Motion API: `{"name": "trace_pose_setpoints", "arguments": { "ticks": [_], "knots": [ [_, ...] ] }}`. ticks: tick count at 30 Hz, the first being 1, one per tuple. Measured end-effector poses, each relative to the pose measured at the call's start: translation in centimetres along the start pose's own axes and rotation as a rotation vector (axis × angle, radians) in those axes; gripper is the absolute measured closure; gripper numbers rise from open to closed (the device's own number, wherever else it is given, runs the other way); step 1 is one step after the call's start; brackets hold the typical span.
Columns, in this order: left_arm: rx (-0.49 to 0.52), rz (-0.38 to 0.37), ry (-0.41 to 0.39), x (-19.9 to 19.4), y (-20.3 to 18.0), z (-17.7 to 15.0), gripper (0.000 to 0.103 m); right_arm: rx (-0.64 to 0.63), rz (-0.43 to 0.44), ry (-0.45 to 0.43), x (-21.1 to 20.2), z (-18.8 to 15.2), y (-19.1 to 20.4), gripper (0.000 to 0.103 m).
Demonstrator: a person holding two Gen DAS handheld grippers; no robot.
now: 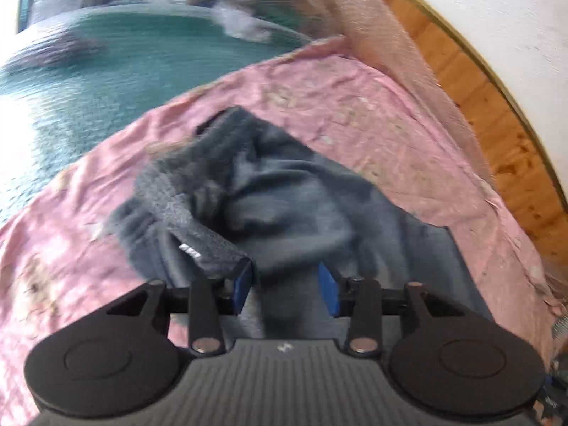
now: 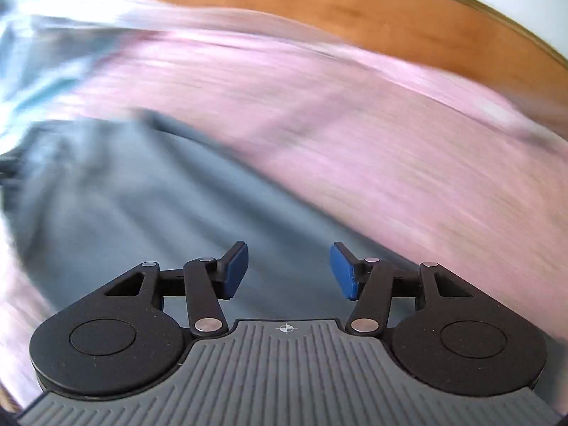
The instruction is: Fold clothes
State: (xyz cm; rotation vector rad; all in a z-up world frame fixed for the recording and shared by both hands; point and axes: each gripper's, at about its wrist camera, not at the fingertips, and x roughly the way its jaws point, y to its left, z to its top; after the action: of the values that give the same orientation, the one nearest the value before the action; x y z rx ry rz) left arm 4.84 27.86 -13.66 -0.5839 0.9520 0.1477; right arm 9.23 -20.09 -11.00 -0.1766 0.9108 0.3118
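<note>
A dark grey garment lies crumpled on a pink bedsheet. Its ribbed band with a small white label runs toward my left gripper and ends against the left blue pad. The left jaws stand apart, with cloth lying between them. In the blurred right wrist view the same garment spreads flat on the pink sheet. My right gripper is open and empty just above the cloth.
A teal blanket covers the bed beyond the pink sheet. A wooden headboard and white wall border the right side; the headboard also shows in the right wrist view.
</note>
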Motion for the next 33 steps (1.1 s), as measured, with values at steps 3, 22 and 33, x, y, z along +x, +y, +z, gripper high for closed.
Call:
{"name": "trace_pose_setpoints", "arguments": {
  "ticks": [3, 22, 33],
  "knots": [
    [0.145, -0.003, 0.058, 2.6, -1.3, -0.4, 0.062, -0.067, 0.115, -0.008, 5.6, 5.4, 9.0, 0.048],
    [0.138, -0.142, 0.019, -2.7, 4.2, 1.6, 0.053, 0.026, 0.181, 0.101, 14.5, 13.5, 19.9, 0.049],
    [0.126, -0.059, 0.111, 0.9, 8.4, 0.9, 0.073, 0.191, 0.035, 0.124, 22.0, 17.7, 17.1, 0.057]
  ]
}}
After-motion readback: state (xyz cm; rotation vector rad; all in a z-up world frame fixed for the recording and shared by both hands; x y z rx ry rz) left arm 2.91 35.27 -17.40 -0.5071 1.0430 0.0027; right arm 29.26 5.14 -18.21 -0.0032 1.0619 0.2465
